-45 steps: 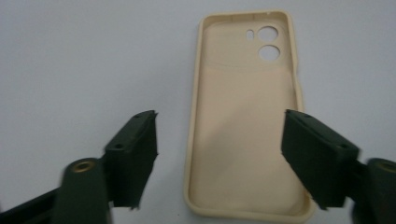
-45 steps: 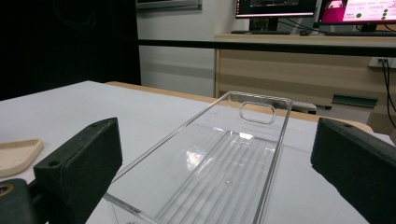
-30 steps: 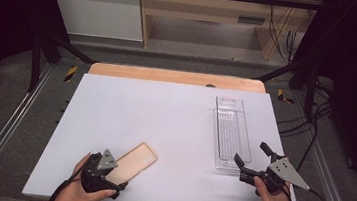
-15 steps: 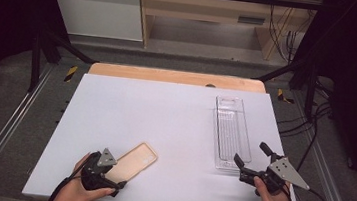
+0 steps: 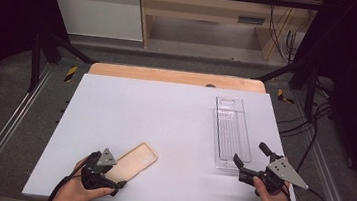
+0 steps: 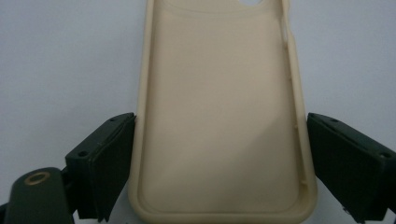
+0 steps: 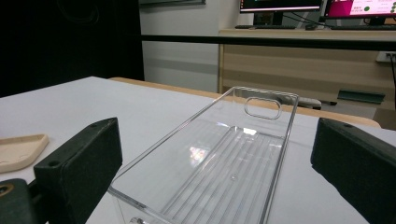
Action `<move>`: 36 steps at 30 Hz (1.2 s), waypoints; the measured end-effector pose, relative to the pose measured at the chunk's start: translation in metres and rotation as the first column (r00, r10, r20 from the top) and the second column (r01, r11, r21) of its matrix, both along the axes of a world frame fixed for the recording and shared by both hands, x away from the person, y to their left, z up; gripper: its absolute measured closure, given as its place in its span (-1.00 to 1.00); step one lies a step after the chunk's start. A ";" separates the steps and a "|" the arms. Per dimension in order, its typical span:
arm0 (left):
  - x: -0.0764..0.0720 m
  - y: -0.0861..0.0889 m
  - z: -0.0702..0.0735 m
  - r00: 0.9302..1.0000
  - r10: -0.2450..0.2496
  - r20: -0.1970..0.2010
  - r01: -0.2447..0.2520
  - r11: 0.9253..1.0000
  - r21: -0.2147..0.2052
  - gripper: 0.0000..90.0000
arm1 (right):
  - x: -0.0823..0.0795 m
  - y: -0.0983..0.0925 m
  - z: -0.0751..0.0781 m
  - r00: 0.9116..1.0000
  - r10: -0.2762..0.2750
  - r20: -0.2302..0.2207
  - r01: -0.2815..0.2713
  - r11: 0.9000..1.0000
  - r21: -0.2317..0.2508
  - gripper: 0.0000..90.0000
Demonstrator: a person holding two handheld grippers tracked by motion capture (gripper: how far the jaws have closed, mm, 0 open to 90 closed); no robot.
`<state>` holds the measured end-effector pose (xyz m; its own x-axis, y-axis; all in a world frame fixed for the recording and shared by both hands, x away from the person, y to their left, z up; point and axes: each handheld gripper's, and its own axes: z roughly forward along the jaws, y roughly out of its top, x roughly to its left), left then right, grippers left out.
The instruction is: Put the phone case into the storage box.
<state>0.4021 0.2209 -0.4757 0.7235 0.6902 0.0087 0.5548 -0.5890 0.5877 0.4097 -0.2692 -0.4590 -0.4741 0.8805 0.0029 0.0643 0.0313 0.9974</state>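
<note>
One phone case [image 5: 134,162], one clear tray [image 5: 232,131].

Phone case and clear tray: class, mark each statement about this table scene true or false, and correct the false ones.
1. The beige phone case lies inside the clear tray. False: it lies on the white table, apart from the tray.
2. The case lies hollow side up. True.
3. The left gripper has its jaws either side of the case. True.
4. The right gripper is shut on the tray. False: its jaws stand open at the tray's near end.
5. The tray holds a phone. False: it is empty.
</note>
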 end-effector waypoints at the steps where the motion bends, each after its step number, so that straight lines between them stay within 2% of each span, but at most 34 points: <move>1: 0.000 0.000 0.000 1.000 -0.001 0.002 0.001 1.000 0.000 -0.76 | 0.000 0.000 0.000 1.000 0.002 0.001 -0.002 1.000 -0.001 -0.95; 6: -0.002 -0.001 0.001 1.000 0.001 0.021 -0.001 1.000 0.004 -0.75 | 0.000 0.000 0.000 1.000 -0.001 0.000 0.001 1.000 -0.001 -0.95; 10: -0.005 -0.005 0.004 0.999 -0.017 0.049 0.015 0.999 0.051 -0.74 | 0.000 0.000 0.000 1.000 -0.001 -0.001 0.001 1.000 0.002 -0.95; 13: -0.006 -0.005 0.007 0.997 -0.024 0.073 0.020 0.998 0.061 -0.74 | 0.000 -0.001 0.000 1.000 -0.002 -0.002 0.002 1.000 0.006 -0.95; 18: -0.007 -0.005 0.015 0.992 -0.026 0.123 0.018 0.998 0.063 -0.73 | 0.000 -0.001 0.000 1.000 -0.002 -0.003 0.002 1.000 0.006 -0.95; 24: -0.006 -0.003 0.029 0.984 -0.010 0.178 0.002 0.999 0.041 -0.73 | 0.000 0.000 0.000 1.000 0.000 -0.003 0.000 1.000 0.002 -0.95; 28: -0.007 -0.003 0.041 0.971 0.004 0.240 -0.009 1.000 0.017 -0.73 | 0.000 -0.001 0.000 1.000 -0.001 -0.003 0.001 1.000 0.004 -0.95; 30: -0.007 -0.003 0.047 0.962 0.016 0.272 -0.014 1.000 -0.009 -0.73 | 0.000 -0.001 -0.001 1.000 0.001 -0.010 0.000 1.000 0.004 -0.95; 32: -0.007 -0.004 0.053 0.952 0.026 0.305 -0.020 1.000 -0.023 -0.73 | 0.000 0.000 -0.001 1.000 0.003 -0.009 -0.003 1.000 0.000 -0.95; 33: -0.006 -0.005 0.055 0.943 0.027 0.331 -0.019 0.999 -0.027 -0.73 | 0.000 0.000 -0.001 1.000 0.002 -0.013 -0.002 1.000 0.000 -0.95; 34: -0.007 -0.006 0.057 0.941 0.036 0.337 -0.025 0.999 -0.037 -0.73 | 0.000 0.000 -0.001 1.000 0.002 -0.023 -0.001 1.000 0.003 -0.95; 36: -0.007 -0.008 0.062 0.930 0.042 0.364 -0.027 0.999 -0.046 -0.73 | 0.000 0.000 -0.001 1.000 0.004 -0.031 -0.004 1.000 0.001 -0.95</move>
<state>0.3950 0.2130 -0.4141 0.6512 0.7199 0.2402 0.3170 -0.5456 0.7758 0.4100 -0.2688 -0.4603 -0.4775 0.8784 0.0186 0.0953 0.0308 0.9950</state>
